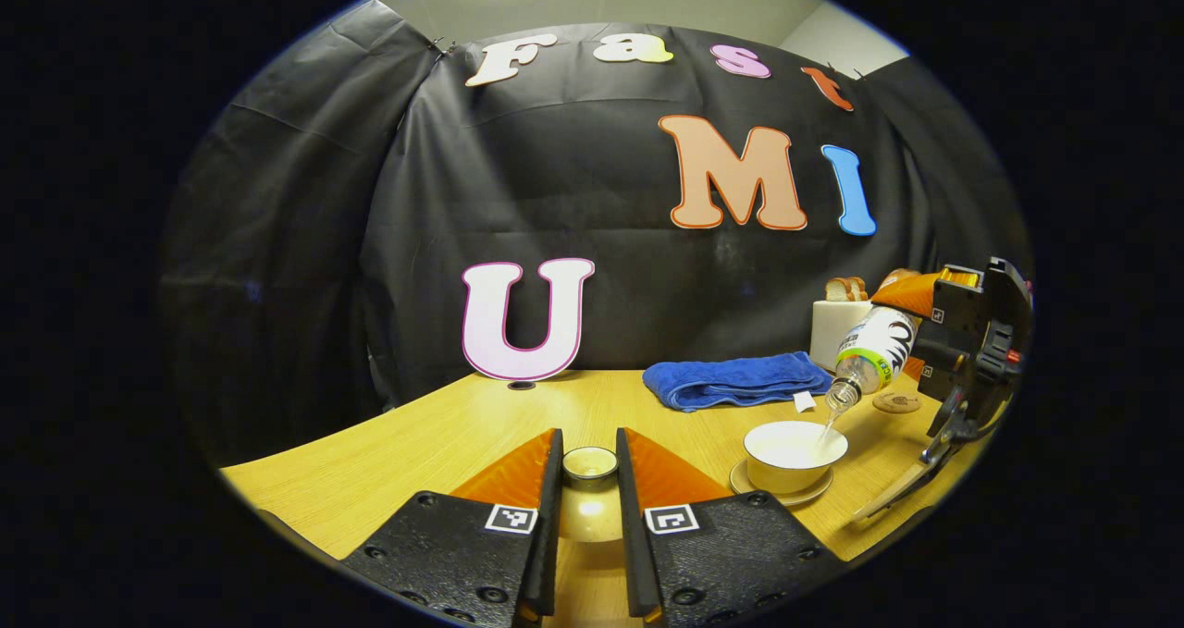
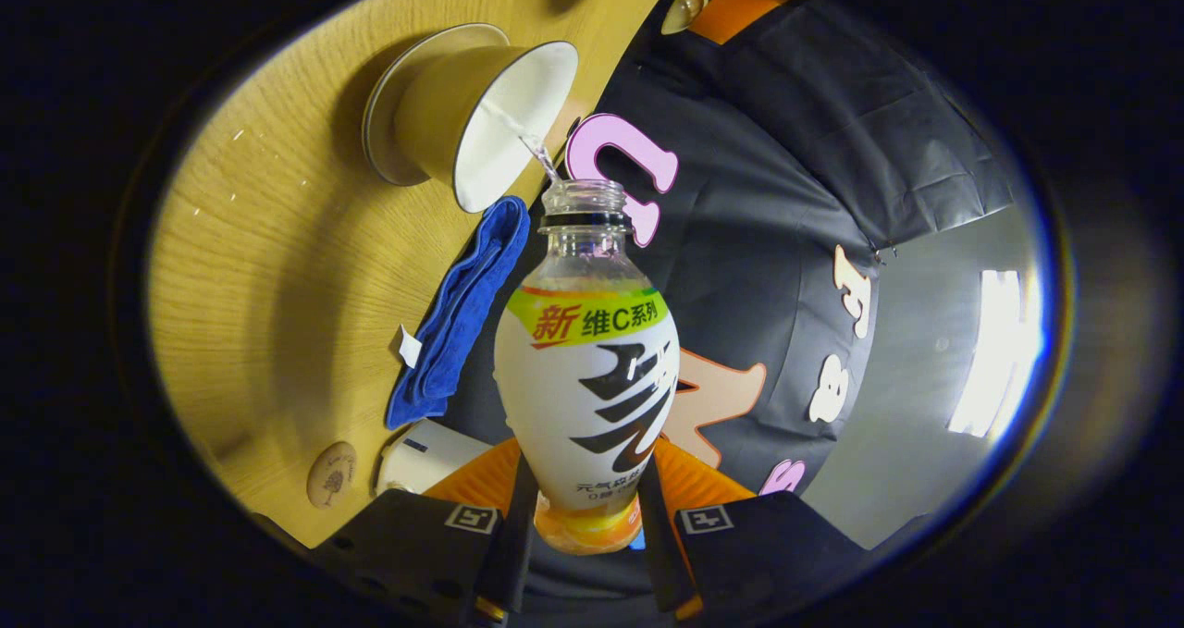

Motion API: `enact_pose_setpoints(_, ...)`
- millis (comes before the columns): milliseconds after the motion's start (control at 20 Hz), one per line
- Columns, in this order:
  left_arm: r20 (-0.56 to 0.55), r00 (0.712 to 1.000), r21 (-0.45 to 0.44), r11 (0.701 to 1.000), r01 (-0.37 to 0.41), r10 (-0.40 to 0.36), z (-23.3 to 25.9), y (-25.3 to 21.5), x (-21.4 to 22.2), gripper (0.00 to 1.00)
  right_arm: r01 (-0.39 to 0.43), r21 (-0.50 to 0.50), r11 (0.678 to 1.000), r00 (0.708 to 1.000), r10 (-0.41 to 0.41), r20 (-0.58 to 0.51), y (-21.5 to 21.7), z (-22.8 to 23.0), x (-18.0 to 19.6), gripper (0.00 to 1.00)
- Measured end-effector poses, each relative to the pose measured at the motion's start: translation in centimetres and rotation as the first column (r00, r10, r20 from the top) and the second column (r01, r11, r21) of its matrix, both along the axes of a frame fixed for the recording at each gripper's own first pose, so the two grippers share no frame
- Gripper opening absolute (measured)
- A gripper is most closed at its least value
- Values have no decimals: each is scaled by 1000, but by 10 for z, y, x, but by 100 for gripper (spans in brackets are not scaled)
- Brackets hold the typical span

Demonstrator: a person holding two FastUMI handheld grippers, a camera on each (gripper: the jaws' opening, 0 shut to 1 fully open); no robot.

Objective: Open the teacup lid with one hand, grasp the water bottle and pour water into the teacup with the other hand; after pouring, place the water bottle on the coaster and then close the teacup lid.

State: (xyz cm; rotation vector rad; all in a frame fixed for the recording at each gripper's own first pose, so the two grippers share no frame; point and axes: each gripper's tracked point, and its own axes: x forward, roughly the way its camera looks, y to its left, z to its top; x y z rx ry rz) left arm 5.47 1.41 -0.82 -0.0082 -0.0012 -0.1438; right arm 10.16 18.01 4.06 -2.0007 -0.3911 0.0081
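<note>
Staged recording booth, not a real home: black cloth wall (image 1: 573,193) wraps the back and sides behind a light wood counter (image 1: 444,434). Household props set out ahead and right of the left jaws: folded blue towel (image 1: 731,380), white toaster (image 1: 837,327) with bread, teacup (image 1: 794,454) on a saucer, round coaster (image 1: 896,402). Plain pale ceiling with a lit panel (image 2: 994,350) above the cloth.

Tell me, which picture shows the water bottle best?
The right gripper view. There the water bottle sits big and centred, held at its base between the right tongs, its open mouth pouring into the teacup. In the left gripper view the bottle is small and far off at the right edge, tipped over the teacup.
</note>
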Motion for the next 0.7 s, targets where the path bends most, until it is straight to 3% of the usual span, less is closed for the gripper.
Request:
enact_pose_setpoints(400,0,1000,0,1000,-1,1,0,0,0,28,-1,4,1000,1000,1,10,0,6,4,59)
enact_pose_setpoints(600,0,1000,1,1000,0,0,0,0,0,28,46,143,989,994,-31,-108,-9,-11,7,53)
enact_pose_setpoints(700,0,1000,1,1000,0,0,0,0,0,28,100,257,961,976,-44,-214,-17,-28,6,53)
